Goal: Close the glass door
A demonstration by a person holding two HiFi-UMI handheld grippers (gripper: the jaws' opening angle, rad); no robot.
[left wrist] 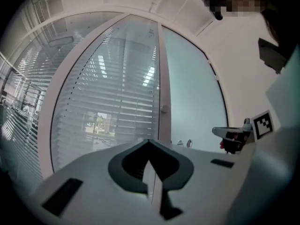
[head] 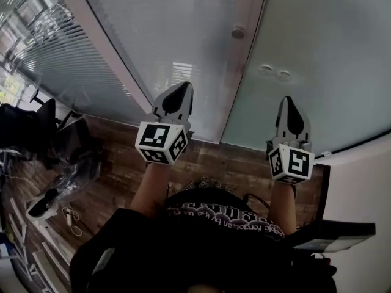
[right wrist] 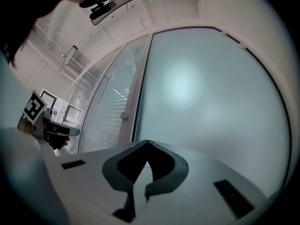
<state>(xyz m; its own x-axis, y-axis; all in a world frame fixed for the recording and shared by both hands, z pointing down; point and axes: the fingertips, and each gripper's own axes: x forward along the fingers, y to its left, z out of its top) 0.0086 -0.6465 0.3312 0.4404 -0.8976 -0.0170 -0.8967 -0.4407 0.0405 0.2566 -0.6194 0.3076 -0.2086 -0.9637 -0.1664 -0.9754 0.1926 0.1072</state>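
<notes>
The upright glass door is faced squarely by the right gripper, the nearer one; the left gripper is offset left. Both pairs of fingers are closed, empty.

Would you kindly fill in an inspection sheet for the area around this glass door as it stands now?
Surface: wood-look floor under the person.
Job's things: frosted glass door beside the door post, which carries a round knob; whether the door is fully shut cannot be told.
Clutter: black office chairs at the left.
Tools: left tool and right tool both shut and empty, held up toward the glass.
Cables: white cord looped on the floor at the left.
Surroundings: glass partition with blinds to the left; white wall to the right.
</notes>
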